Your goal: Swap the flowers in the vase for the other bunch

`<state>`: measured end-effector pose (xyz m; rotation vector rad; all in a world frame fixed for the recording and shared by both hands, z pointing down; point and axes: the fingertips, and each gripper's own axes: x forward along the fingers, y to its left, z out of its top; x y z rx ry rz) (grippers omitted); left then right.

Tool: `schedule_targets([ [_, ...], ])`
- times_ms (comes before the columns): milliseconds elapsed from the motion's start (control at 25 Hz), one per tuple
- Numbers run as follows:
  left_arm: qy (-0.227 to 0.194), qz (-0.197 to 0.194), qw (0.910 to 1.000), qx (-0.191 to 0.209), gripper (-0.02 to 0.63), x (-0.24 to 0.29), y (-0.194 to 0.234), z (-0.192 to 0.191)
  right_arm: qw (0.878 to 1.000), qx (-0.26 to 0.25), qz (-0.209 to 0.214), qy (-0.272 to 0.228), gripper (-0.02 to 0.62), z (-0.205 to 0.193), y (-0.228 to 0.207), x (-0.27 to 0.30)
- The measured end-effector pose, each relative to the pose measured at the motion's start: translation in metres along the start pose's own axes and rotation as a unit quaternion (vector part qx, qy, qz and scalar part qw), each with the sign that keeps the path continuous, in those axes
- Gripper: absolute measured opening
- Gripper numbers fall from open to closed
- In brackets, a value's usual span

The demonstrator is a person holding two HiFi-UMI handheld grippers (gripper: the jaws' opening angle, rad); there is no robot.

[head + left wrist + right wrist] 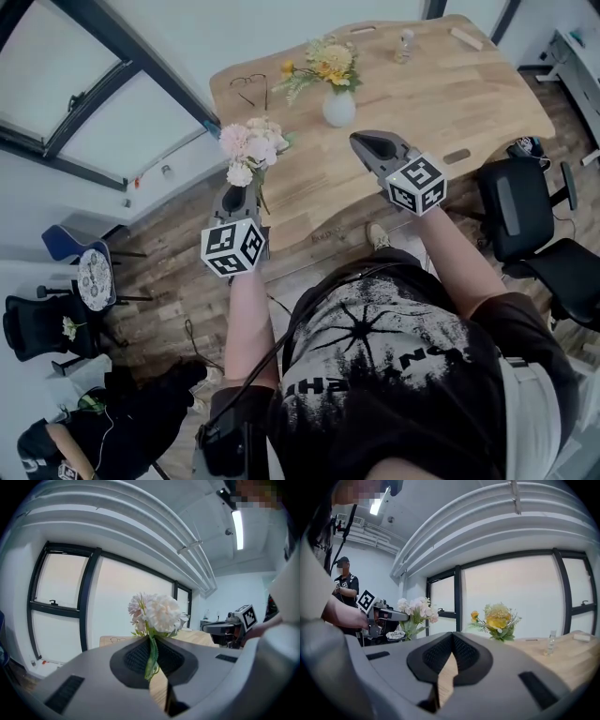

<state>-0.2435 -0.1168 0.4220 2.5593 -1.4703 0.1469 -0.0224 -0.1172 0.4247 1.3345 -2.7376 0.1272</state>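
Nearest the head camera, the left gripper [236,197] pinches the pale pink bunch [248,148] by its thin green stems, at 8 o'clock of the white vase [338,109] on the counter [450,103]. At 5 o'clock the right gripper [366,142] is pressed together, empty. The yellow bunch [323,66] in the vase looks light and floppy; its stems just above the rim seem the firmest hold.

My head view looks steeply down from above the person onto the wooden surface [469,103], from well above it. The left tool [151,644] view sits right behind its own jaws, facing nearly level toward the windows [61,602]. The right tool [452,641] view faces likewise. Each tool view catches the other tool, and all three share the pale bunch [248,148].
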Motion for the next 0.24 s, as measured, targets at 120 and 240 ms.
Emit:
schedule_targets([
  [120, 0.001, 0.002, 1.0000, -0.001, 0.032, -0.0027, 0.0002, -0.0016, 1.000, -0.002, 0.003, 0.000, 0.018, -0.0008, 0.0013, -0.0020],
  [240, 0.001, 0.002, 1.0000, -0.006, 0.032, -0.0037, 0.0018, -0.0016, 1.000, -0.001, 0.005, 0.000, 0.017, -0.0022, 0.0021, -0.0013],
])
